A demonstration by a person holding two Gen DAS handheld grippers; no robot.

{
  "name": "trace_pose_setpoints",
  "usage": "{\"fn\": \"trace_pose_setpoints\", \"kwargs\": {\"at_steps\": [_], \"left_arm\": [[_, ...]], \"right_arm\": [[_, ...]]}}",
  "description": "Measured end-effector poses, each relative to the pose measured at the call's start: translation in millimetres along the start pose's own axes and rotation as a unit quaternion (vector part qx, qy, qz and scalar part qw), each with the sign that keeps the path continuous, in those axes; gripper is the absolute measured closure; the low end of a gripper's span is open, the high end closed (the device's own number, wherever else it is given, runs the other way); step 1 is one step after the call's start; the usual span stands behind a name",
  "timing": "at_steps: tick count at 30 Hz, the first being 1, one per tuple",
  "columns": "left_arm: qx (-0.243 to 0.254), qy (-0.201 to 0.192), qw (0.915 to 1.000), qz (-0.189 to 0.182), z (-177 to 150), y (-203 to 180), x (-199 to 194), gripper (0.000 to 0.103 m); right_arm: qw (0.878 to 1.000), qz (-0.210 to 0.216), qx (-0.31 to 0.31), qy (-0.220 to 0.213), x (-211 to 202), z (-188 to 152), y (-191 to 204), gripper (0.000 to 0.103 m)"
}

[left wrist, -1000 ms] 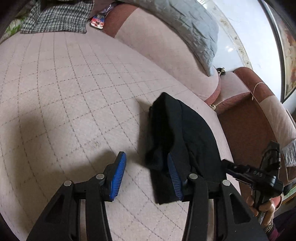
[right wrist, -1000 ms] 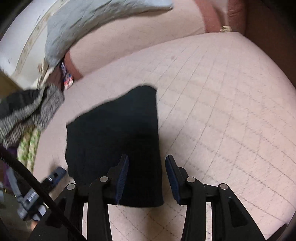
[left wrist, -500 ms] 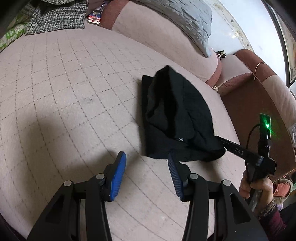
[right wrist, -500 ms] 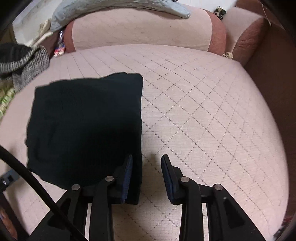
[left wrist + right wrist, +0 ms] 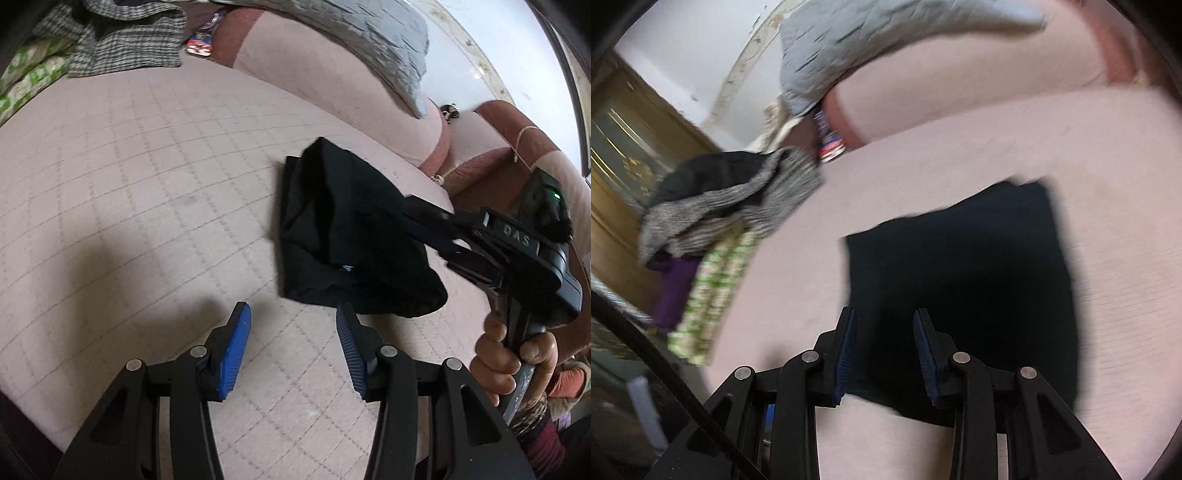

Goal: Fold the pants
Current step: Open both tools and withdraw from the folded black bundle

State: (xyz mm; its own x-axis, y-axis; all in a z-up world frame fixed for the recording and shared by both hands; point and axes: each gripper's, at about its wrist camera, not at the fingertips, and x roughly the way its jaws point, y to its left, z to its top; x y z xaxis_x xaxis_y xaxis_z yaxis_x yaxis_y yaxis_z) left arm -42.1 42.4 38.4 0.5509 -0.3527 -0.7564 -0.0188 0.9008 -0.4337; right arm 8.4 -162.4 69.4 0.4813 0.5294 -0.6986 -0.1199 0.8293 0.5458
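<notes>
The black pants (image 5: 343, 236) lie folded into a compact rectangle on the pink quilted sofa seat (image 5: 147, 184); they also show in the right wrist view (image 5: 964, 280), blurred by motion. My left gripper (image 5: 291, 317) is open and empty, hovering just in front of the pants' near edge. My right gripper (image 5: 884, 321) is open and empty, above the near edge of the pants. In the left wrist view its fingers (image 5: 428, 221) reach over the right side of the pants, held by a hand (image 5: 513, 354).
A pile of clothes, grey knit (image 5: 727, 206) over green-patterned and purple fabric (image 5: 713, 291), sits at the seat's left end. A grey quilted blanket (image 5: 351, 33) drapes the backrest. A small colourful packet (image 5: 199, 44) lies by the backrest. The armrest (image 5: 517, 147) is at right.
The right gripper swung left over the pants, so the clothes pile came into its view. The left gripper drew back slightly. The pants stayed put.
</notes>
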Motion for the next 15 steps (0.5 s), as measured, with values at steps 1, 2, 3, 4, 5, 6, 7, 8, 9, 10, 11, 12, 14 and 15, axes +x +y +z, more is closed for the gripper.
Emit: {"fn": "trace_pose_setpoints", "kwargs": {"at_steps": [1,2,3,4,5,6,7,8,9,10,11,12,14,15], "left_arm": [[-0.001,-0.001,1.0000,0.008,0.1,1.0,-2.4,0.055],[-0.001,-0.003,0.9999,0.016,0.0,1.8,-4.9,0.054],[-0.001,-0.006,0.9997,0.024,0.0,2.3,-7.8,0.052],[0.001,-0.009,0.9994,0.032,0.2,1.9,-10.7,0.051],[0.004,-0.013,0.9991,0.039,0.4,0.7,-13.5,0.051],[0.007,-0.016,0.9989,0.043,0.1,-0.9,-15.6,0.050],[0.014,-0.022,0.9984,0.050,0.2,-3.2,-18.9,0.049],[0.021,-0.028,0.9978,0.057,0.2,-6.0,-21.2,0.048],[0.032,-0.034,0.9965,0.069,0.1,-10.6,-23.7,0.047],[0.041,-0.038,0.9954,0.078,0.0,-14.2,-25.0,0.047],[0.050,-0.043,0.9941,0.087,-0.1,-17.2,-26.1,0.046],[0.062,-0.050,0.9916,0.102,-1.4,-24.0,-27.7,0.044],[0.077,-0.059,0.9882,0.118,-4.3,-33.4,-29.5,0.037],[0.087,-0.065,0.9860,0.126,-6.8,-40.5,-30.9,0.035]], "right_arm": [[1.000,0.018,0.013,0.023,13.6,-4.3,1.1,0.068],[0.998,0.024,0.022,0.046,26.4,-6.9,-0.1,0.067],[0.997,0.020,0.031,0.069,40.7,-9.9,-3.6,0.067],[0.996,0.015,0.038,0.079,49.7,-13.6,-7.3,0.067],[0.996,0.021,0.040,0.074,48.9,-16.3,-8.6,0.067],[0.997,0.029,0.038,0.064,43.2,-17.0,-7.2,0.067],[0.997,0.037,0.039,0.052,33.8,-18.0,-6.0,0.067],[0.998,0.043,0.037,0.038,21.2,-19.6,-5.0,0.064],[0.998,0.043,0.033,0.024,8.7,-21.3,-3.1,0.060],[0.999,0.033,0.027,0.005,-6.3,-24.6,-0.8,0.052],[1.000,0.016,0.018,-0.015,-19.3,-28.5,1.0,0.049],[0.999,-0.011,0.008,-0.040,-37.2,-36.5,1.7,0.048],[0.996,-0.054,-0.004,-0.069,-58.1,-47.6,1.9,0.043],[0.994,-0.074,-0.005,-0.082,-68.4,-53.4,-1.2,0.042]]}}
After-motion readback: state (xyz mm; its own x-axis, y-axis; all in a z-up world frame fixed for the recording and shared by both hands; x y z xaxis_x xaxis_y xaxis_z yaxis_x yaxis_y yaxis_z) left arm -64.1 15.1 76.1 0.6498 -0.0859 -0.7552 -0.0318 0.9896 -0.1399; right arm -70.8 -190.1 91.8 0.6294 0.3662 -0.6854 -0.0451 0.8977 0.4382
